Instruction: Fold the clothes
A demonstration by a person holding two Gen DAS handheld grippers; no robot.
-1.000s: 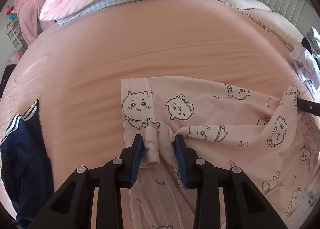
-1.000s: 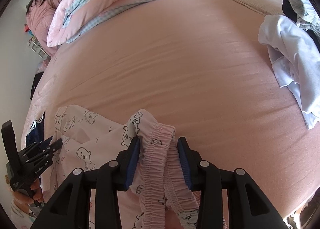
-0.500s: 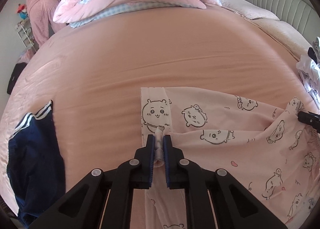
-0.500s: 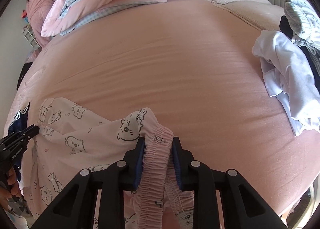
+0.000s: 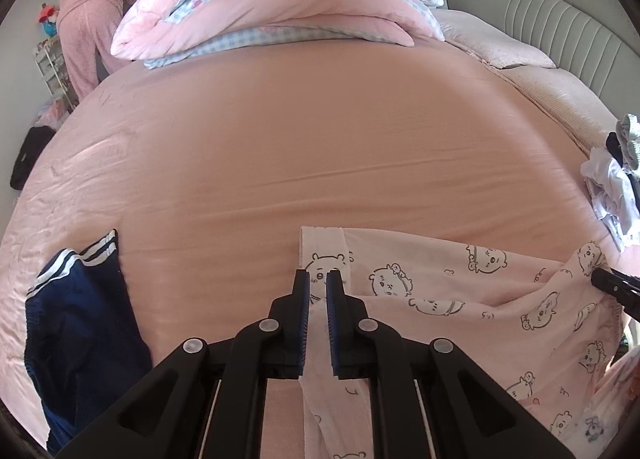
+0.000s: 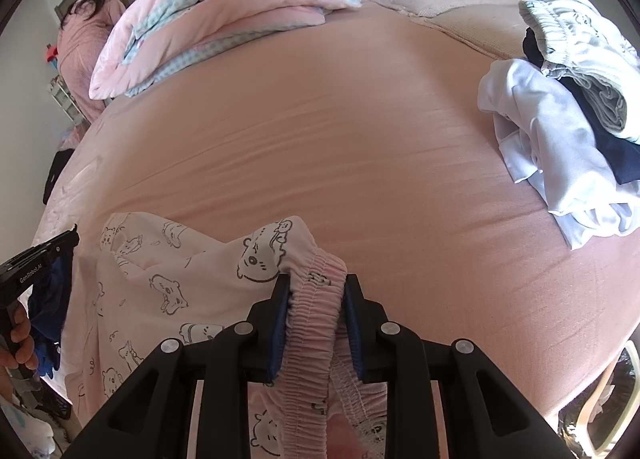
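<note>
1. Two tongs hold one pair of pink pyjama trousers (image 5: 460, 299) printed with cartoon animals, which lies across the near edge of the bed (image 5: 320, 147).
2. The left tongs (image 5: 318, 291) are pressed nearly together, pinching a narrow fold of fabric at the cuff end of a trouser leg; the cuff spreads flat on the sheet just beyond the blue pads.
3. The right tongs (image 6: 316, 299) are pinching the gathered elastic waistband (image 6: 316, 319), which bunches thickly between the pads and hangs down below them.
4. Between the two grips the trousers sag in loose folds over the pink sheet.
5. A navy garment with white stripes (image 5: 76, 319) lies on the bed's left edge, apart from the trousers.
6. A pile of white and dark clothes (image 6: 560, 131) sits on the bed's right side, well apart from the waistband.
7. A folded pink and blue-checked quilt (image 5: 276, 15) rests at the far end.
8. A person in pink (image 5: 96, 11) stands bent over beyond the bed's far left corner.
</note>
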